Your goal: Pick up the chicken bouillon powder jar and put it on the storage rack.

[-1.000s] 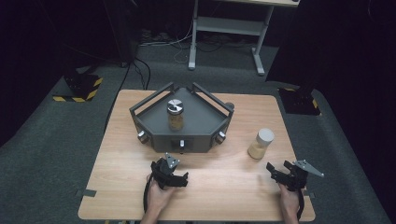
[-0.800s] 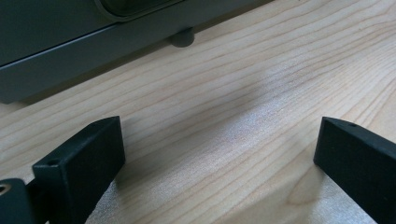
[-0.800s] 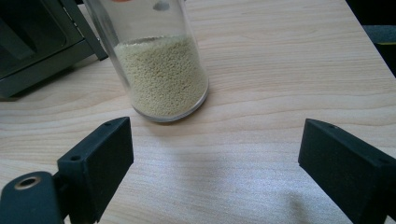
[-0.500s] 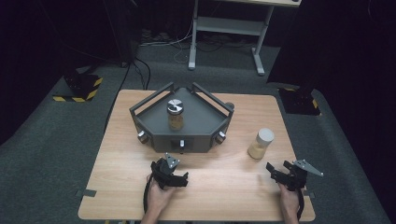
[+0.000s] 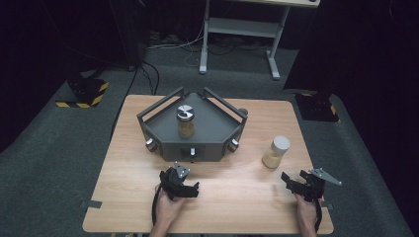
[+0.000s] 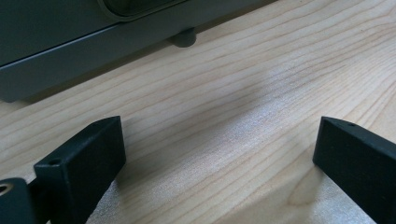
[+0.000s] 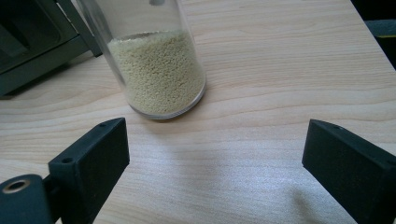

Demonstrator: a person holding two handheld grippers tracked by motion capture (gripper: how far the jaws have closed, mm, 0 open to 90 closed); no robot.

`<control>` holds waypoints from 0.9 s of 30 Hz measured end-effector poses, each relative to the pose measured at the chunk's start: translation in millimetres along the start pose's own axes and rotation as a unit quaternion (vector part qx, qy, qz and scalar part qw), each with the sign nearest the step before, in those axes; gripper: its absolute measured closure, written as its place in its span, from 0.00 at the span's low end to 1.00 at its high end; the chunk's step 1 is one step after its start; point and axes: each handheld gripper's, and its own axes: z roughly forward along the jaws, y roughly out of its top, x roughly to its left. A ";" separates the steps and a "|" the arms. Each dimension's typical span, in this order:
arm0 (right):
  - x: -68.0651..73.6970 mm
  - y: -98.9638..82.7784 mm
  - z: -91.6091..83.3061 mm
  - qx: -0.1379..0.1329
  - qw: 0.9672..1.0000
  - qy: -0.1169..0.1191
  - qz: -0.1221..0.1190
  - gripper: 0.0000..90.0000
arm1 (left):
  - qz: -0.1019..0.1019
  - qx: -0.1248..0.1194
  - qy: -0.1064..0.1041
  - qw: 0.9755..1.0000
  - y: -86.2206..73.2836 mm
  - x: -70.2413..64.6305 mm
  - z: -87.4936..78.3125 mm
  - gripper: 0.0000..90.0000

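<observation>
Left gripper [image 5: 190,187] low on the surface [image 5: 237,197], wide open, holding nothing, near the front of the grey tray [image 5: 163,131]. One jar [image 5: 185,120] upright in that tray. Farther right, a second jar [image 5: 276,151] of tiny yellow grains on bare wood. Right gripper [image 5: 289,180] just short of it, jaws just opened wider, nothing between them. Could tip and roll if bumped by one jaw.

counter [image 7: 280,60]: pale wood-grain surface, smooth with a satin sheen. jar [image 7: 156,70]: clear glossy plastic or glass, holding fine yellowish grains. grey stand [image 5: 212,129]: matt finish; fingers [image 7: 91,158]: matt black plastic.
</observation>
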 end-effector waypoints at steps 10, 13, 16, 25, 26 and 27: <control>13.3 13.2 6.4 0.031 0.998 0.010 -0.049 0.07 | 0.000 0.000 0.000 1.000 0.0 0.0 0.0 0.03; 18.7 20.1 9.5 0.031 0.997 0.015 -0.063 0.07 | 0.000 0.000 0.000 1.000 -0.1 0.1 0.0 0.03; 24.5 28.3 13.6 0.032 0.997 0.017 -0.071 0.07 | -0.001 0.000 0.000 1.000 -0.1 0.1 0.0 0.03; 40.8 50.8 29.3 0.030 0.995 0.016 -0.092 0.08 | -0.001 0.000 0.000 1.000 -0.1 0.1 0.0 0.03; 42.1 53.2 31.2 0.029 0.995 0.015 -0.092 0.08 | -0.001 0.000 0.000 1.000 -0.1 0.1 0.0 0.03; 43.3 55.7 33.1 0.028 0.995 0.014 -0.093 0.09 | -0.001 0.000 0.000 1.000 -0.1 0.1 0.0 0.03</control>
